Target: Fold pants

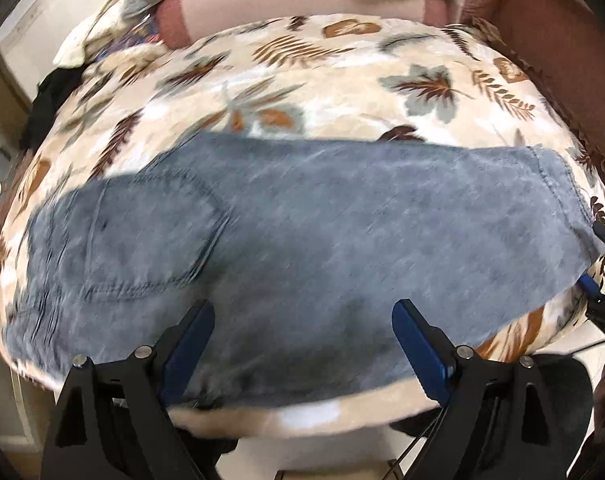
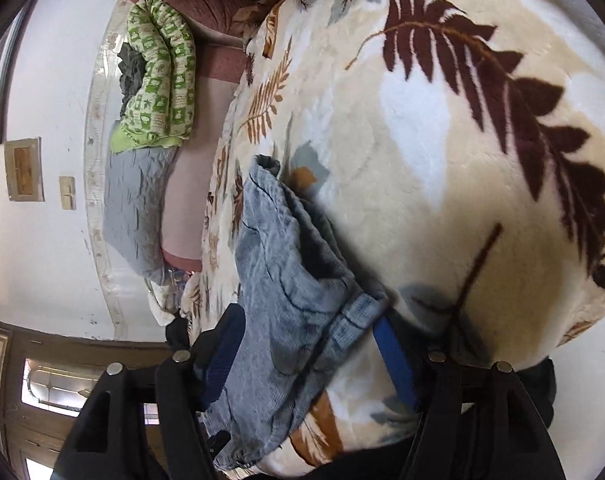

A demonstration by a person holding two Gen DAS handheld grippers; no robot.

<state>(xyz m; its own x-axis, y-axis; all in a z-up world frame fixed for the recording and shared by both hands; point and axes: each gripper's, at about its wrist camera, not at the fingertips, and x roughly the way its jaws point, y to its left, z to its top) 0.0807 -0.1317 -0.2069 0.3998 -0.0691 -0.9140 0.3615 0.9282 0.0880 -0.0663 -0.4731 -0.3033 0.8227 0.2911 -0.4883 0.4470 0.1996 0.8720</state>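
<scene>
The jeans (image 1: 302, 232) lie flat across a leaf-patterned blanket (image 1: 302, 92) on the bed. The left gripper (image 1: 302, 316) hovers released above them; the right gripper (image 2: 306, 336) straddles their hem, fingers (image 2: 396, 360) spread. A green quilt (image 2: 162, 76) sits well apart.

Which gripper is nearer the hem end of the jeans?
Right. The right gripper straddles the hem end of the jeans, fabric between its open fingers. The left gripper hangs open over the seat, by the back pocket.

Blue denim pants (image 2: 286, 280) lying bunched on leaf-print blanket (image 2: 442, 160). Right gripper (image 2: 310, 344) straddling the pants' hem, blue pads apart. Green patterned quilt (image 2: 162, 76) and grey cloth (image 2: 138, 208) sitting beyond the blanket.
</scene>
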